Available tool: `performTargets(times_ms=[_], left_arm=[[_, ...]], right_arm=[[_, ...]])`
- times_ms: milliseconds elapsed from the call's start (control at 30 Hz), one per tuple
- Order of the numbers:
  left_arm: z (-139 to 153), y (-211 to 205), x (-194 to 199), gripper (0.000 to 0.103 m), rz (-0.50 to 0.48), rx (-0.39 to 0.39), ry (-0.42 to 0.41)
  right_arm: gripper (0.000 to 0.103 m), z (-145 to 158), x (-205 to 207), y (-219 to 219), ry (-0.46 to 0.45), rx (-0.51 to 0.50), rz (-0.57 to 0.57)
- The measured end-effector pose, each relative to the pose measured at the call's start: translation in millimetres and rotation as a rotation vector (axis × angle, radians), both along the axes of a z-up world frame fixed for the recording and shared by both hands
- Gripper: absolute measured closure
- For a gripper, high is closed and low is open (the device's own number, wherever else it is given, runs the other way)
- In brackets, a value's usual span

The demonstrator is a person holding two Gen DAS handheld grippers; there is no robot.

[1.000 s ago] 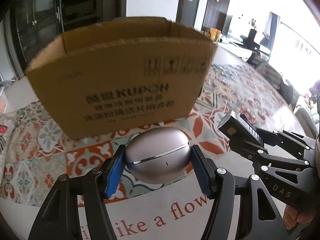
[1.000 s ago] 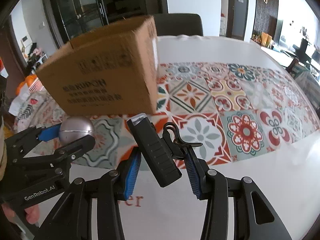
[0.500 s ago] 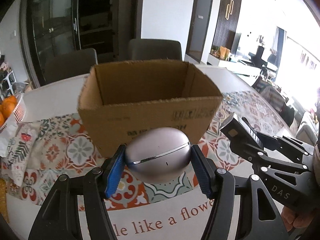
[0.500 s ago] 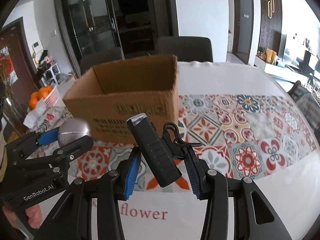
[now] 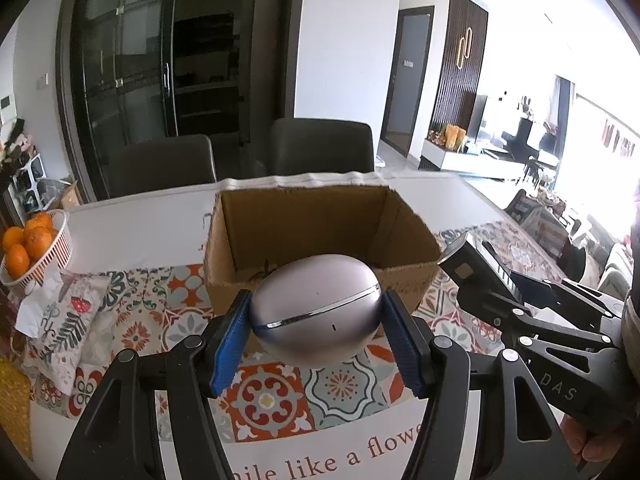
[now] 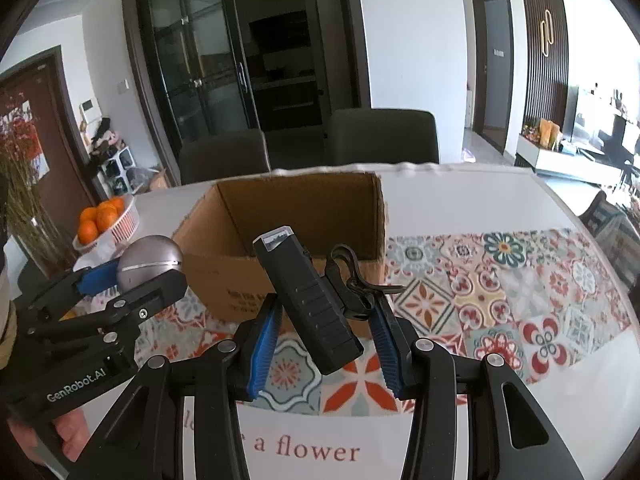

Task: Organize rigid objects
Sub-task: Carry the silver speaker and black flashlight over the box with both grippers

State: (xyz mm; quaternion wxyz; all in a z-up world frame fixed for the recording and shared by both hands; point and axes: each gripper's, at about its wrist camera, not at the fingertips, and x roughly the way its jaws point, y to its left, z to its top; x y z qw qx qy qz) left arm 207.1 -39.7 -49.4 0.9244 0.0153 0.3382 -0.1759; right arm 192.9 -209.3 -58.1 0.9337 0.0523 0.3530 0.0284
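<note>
Smooth silver egg-shaped case (image 5: 316, 310) clamped between left gripper (image 5: 316, 336) fingers at centre frame; ridged black flashlight (image 6: 308, 300) clamped by right gripper (image 6: 326, 344); open cardboard box (image 5: 320, 216) behind.

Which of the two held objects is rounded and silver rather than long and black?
The egg-shaped silver case, clamped in the left gripper. The right gripper holds a long black flashlight instead.

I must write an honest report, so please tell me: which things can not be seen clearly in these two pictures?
- Cardboard box floor: both views, hidden by its front wall and the silver case.
- Box print: right wrist view, covered by the black device.
- Table text: both views, blocked by the left gripper and right gripper.
</note>
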Motion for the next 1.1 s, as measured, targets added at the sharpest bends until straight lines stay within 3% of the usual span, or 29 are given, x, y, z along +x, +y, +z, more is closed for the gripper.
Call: performTargets(times_ms=[733,1100], left_arm=[[31.3,10.0,46.3,0.04,0.047,-0.025,0.019],[36.9,3.0,85.3,0.04,0.026,-0.002,0.067]], right_arm=[[0.057,38.9,42.2,9.0,-0.044,-0.015,0.014],[0.057,43.9,83.6,6.7,0.014,0.01,0.045]])
